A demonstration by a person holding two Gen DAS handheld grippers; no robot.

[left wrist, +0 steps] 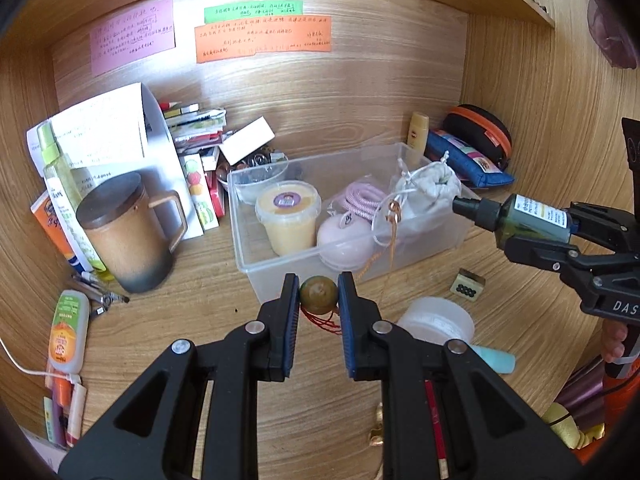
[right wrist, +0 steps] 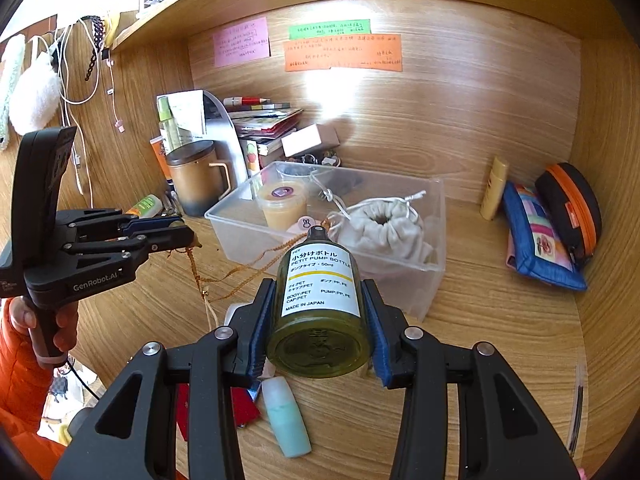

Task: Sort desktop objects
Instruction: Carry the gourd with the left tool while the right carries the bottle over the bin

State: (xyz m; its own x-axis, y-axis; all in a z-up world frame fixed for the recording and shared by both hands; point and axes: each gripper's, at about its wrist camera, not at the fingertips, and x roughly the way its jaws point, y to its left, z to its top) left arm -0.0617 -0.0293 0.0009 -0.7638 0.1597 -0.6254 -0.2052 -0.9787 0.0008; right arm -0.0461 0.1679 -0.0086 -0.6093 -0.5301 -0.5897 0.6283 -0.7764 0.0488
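The left gripper (left wrist: 319, 294) is nearly closed, its blue pads (left wrist: 292, 300) pinching a round olive-brown bead (left wrist: 319, 295) between the tips. A red tassel (left wrist: 326, 322) hangs under the bead, and an orange cord (right wrist: 240, 270) runs from it toward the clear bin (left wrist: 256, 276), trailing over the desk.

The right gripper (right wrist: 320, 320) is partly closed on a green pump bottle (right wrist: 320, 308) — the pads clamp its body on both sides, base toward the camera, black nozzle pointing away at the bin. In the left view the bottle is held off the desk, its nozzle just beside the bin's right rim.

The bin sits in the middle of the wooden desk (left wrist: 200, 272). Inside it are a lidded yellow tub (left wrist: 288, 216), a pink round case (left wrist: 344, 240), a coiled pink cable (left wrist: 362, 200), a white drawstring pouch (left wrist: 428, 188) and a small clear bowl (left wrist: 260, 184).

On the desk near the grippers lie a white roll (left wrist: 438, 320), a teal tube (right wrist: 286, 416), a small tile with black dots (left wrist: 467, 287) and a red card (right wrist: 244, 406). Left of the bin stands a brown lidded mug (left wrist: 128, 232), with a spray bottle (left wrist: 56, 172), papers and a heap of books (left wrist: 196, 124) behind it. Right of the bin are a yellow tube (right wrist: 494, 188), a blue pouch (right wrist: 540, 236) and a black-and-orange case (right wrist: 572, 208).

The back wall is wood — pink (left wrist: 132, 34), green (left wrist: 253, 11) and orange (left wrist: 264, 38) notes stick to it. Each gripper's handle is held by a hand (right wrist: 60, 328) with an orange sleeve (right wrist: 20, 380).
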